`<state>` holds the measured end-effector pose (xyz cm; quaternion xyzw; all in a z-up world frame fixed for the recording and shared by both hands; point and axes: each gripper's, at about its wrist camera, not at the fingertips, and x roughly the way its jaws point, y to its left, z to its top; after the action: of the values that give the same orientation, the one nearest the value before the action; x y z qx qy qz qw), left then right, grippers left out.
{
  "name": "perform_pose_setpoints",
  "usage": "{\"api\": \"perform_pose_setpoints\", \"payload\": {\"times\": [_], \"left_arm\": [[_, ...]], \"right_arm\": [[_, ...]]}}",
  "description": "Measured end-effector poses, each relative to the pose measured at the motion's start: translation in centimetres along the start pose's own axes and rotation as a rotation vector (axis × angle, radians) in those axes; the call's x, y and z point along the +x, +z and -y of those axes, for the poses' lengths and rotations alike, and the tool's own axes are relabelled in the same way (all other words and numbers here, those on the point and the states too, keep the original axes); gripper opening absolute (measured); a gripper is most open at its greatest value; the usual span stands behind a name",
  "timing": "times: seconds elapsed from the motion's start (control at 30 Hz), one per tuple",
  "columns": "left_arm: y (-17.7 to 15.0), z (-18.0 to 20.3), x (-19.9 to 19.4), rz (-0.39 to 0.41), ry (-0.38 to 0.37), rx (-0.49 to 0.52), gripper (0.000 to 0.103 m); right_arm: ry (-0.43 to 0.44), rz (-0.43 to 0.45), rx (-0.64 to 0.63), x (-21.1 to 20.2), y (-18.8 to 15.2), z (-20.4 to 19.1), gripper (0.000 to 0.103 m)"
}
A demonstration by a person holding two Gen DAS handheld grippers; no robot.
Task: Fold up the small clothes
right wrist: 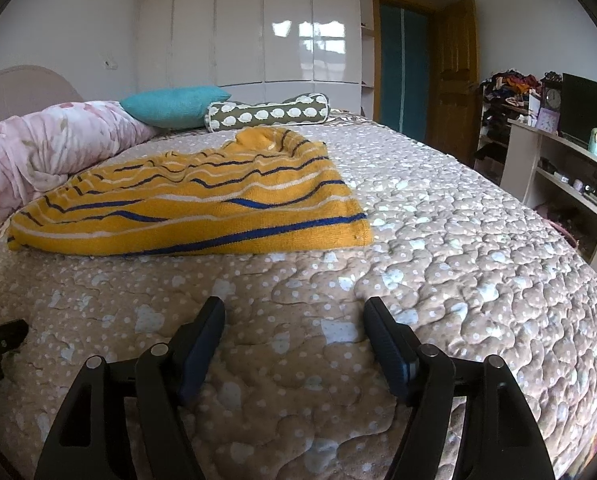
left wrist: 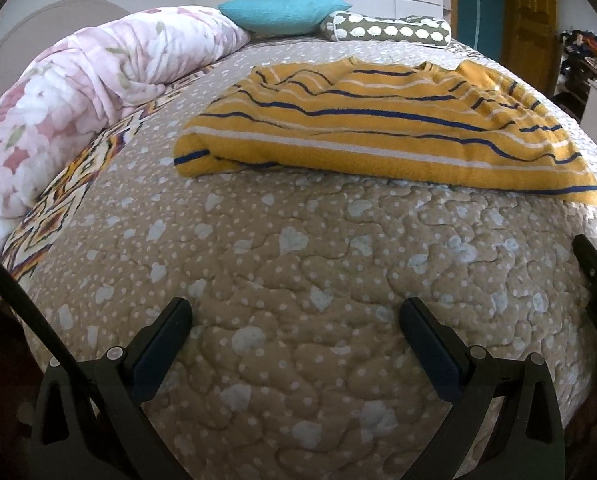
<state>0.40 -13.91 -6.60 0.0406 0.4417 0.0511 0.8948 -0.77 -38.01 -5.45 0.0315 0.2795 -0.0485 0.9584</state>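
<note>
A yellow knitted garment with blue and white stripes (left wrist: pixel 378 128) lies folded over and rumpled on the beige spotted quilt (left wrist: pixel 298 280); it also shows in the right wrist view (right wrist: pixel 202 204). My left gripper (left wrist: pixel 296 312) is open and empty, above the quilt, short of the garment's near edge. My right gripper (right wrist: pixel 294 312) is open and empty, above the quilt in front of the garment's near right corner. The right gripper's fingers (left wrist: pixel 594 272) show at the right edge of the left wrist view.
A rolled pink floral duvet (left wrist: pixel 66 96) lies along the left. A teal pillow (right wrist: pixel 170 106) and a spotted bolster (right wrist: pixel 266 114) lie at the bed's head. A desk with shelves (right wrist: pixel 558 168) stands to the right of the bed, a wardrobe (right wrist: pixel 258 40) behind.
</note>
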Motion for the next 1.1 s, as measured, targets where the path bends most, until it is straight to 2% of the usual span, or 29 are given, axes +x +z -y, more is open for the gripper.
{"api": "perform_pose_setpoints", "payload": {"times": [0.3,0.83,0.9,0.97,1.03,1.1], "left_arm": [[0.6,-0.1,0.3,-0.051,-0.002,-0.004,0.103],[0.7,-0.1,0.3,-0.058,-0.002,0.005,0.103],[0.9,-0.2,0.0,-0.081,-0.027,0.008,0.103],[1.3,-0.6,-0.7,-0.074,-0.081,-0.007,0.094],[2.0,-0.9,-2.0,-0.034,-0.134,-0.020,0.092],[2.8,-0.7,-3.4,0.027,-0.140,-0.004,0.092]], "right_arm": [[0.029,-0.002,-0.003,0.0,0.1,0.6,0.079],[-0.001,-0.031,-0.030,0.8,0.4,0.3,0.082],[-0.005,-0.035,-0.032,0.9,0.4,0.3,0.082],[-0.009,-0.038,-0.033,1.0,0.5,0.2,0.082],[-0.011,-0.039,-0.033,1.0,0.5,0.2,0.082],[-0.015,-0.041,-0.033,1.1,0.5,0.1,0.083]]}}
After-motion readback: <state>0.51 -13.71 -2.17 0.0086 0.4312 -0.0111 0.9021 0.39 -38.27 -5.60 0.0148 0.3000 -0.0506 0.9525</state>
